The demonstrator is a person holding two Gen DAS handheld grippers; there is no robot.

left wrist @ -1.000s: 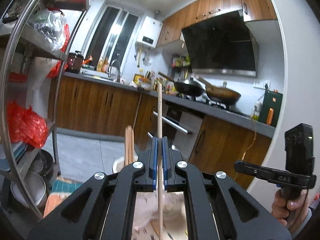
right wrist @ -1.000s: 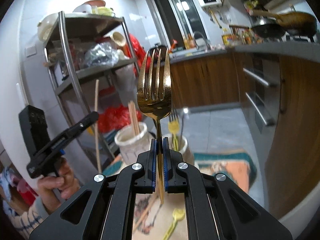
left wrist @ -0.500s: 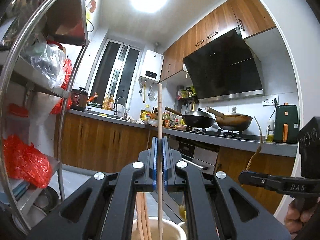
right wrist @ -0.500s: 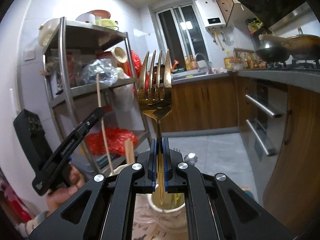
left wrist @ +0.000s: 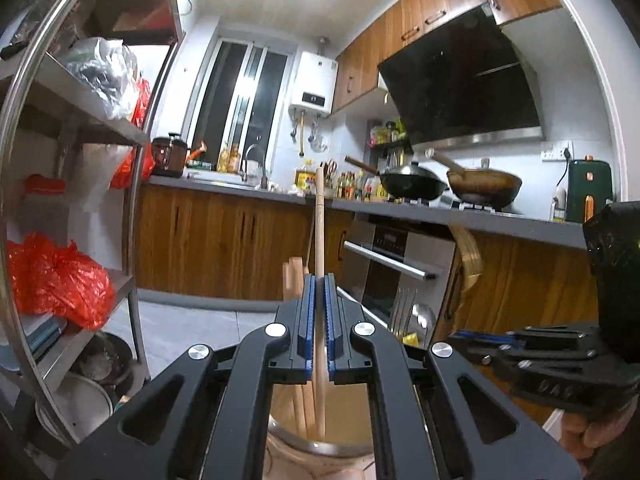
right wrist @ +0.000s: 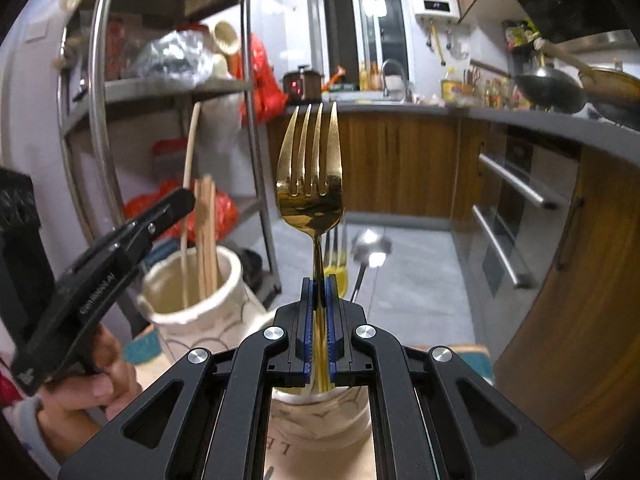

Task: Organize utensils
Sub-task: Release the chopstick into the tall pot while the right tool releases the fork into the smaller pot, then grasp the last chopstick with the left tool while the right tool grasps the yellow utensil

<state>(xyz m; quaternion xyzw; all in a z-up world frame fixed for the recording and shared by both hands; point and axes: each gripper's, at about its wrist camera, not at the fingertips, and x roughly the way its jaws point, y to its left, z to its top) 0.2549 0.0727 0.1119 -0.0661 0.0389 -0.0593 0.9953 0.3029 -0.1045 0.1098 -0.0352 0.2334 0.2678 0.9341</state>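
Note:
My left gripper [left wrist: 319, 300] is shut on an upright wooden chopstick [left wrist: 319, 220]. The chopstick's lower end reaches into a cream ceramic holder [left wrist: 340, 446] just below the jaws, beside other chopsticks [left wrist: 293, 280]. My right gripper [right wrist: 319, 296] is shut on the handle of a gold fork [right wrist: 311, 184], tines up, over a second cream holder [right wrist: 320, 420]. In the right wrist view the left gripper [right wrist: 182, 200] holds the chopstick [right wrist: 191, 168] in the chopstick holder [right wrist: 192, 312]. The right gripper [left wrist: 472, 338] shows at the right of the left wrist view.
A silver spoon [right wrist: 372, 246] and a yellow utensil [right wrist: 340, 268] stand in the fork holder. A steel shelf rack [left wrist: 136, 200] with red bags is on the left. Wooden cabinets, an oven [left wrist: 396, 268] and a counter with woks [left wrist: 412, 186] lie beyond. A person's hand [right wrist: 92, 396] grips the left tool.
Both grippers have come down and in over the two holders. The chopstick's lower end now sits inside its holder, and the fork handle hangs lower over the second holder. Both grips are unchanged.

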